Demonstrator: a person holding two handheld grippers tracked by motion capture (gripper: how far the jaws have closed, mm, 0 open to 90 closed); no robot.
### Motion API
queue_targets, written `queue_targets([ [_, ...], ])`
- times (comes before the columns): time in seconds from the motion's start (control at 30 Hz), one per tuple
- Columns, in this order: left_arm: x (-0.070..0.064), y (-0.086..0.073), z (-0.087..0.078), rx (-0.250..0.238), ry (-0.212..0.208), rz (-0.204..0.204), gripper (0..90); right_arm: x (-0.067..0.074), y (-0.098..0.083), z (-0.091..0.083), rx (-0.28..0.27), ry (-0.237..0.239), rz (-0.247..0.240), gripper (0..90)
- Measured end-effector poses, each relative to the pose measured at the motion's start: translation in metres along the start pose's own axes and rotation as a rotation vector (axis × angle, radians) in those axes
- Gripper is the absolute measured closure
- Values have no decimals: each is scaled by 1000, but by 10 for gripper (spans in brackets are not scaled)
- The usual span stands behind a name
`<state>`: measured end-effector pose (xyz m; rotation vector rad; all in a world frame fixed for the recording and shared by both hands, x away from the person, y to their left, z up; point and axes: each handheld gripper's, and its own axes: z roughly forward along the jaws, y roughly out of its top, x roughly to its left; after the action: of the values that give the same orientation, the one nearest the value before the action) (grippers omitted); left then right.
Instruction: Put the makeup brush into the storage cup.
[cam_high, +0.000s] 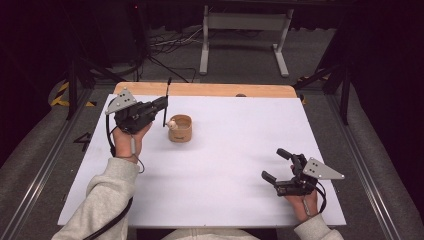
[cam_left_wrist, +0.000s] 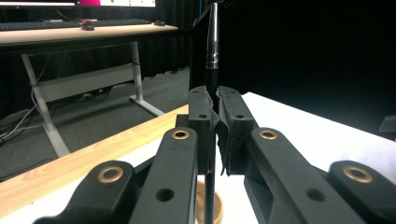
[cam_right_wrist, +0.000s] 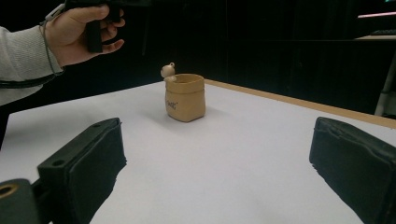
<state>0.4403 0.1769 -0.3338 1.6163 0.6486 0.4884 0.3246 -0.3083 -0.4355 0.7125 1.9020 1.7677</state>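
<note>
While clamping pen (cam_left_wrist: 213, 56), left gripper (cam_high: 164, 106) nears cup (cam_high: 180, 128).

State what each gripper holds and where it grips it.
The left gripper clamps a thin black pen, held upright, around the middle of its shaft. The right gripper stands open, holding nothing.

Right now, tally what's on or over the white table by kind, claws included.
Claws: 2, left claw and right claw
Black pen: 1, upright in the left claw
Tan pot: 1
Total: 4
</note>
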Motion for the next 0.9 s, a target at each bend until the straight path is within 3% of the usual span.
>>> queue_targets([
  [0.23,-3,6,11,-7,9,17,849,-1,0,0,0,5,2,36],
  [0.47,0,6,22,-30,-17,7,848,-1,0,-1,-4,8,3,36],
  [0.7,6,5,31,-39,-6,-12,848,-1,0,-2,-7,7,3,36],
  [0.9,8,-1,36,-46,12,9,848,-2,0,-2,-6,12,7,36],
])
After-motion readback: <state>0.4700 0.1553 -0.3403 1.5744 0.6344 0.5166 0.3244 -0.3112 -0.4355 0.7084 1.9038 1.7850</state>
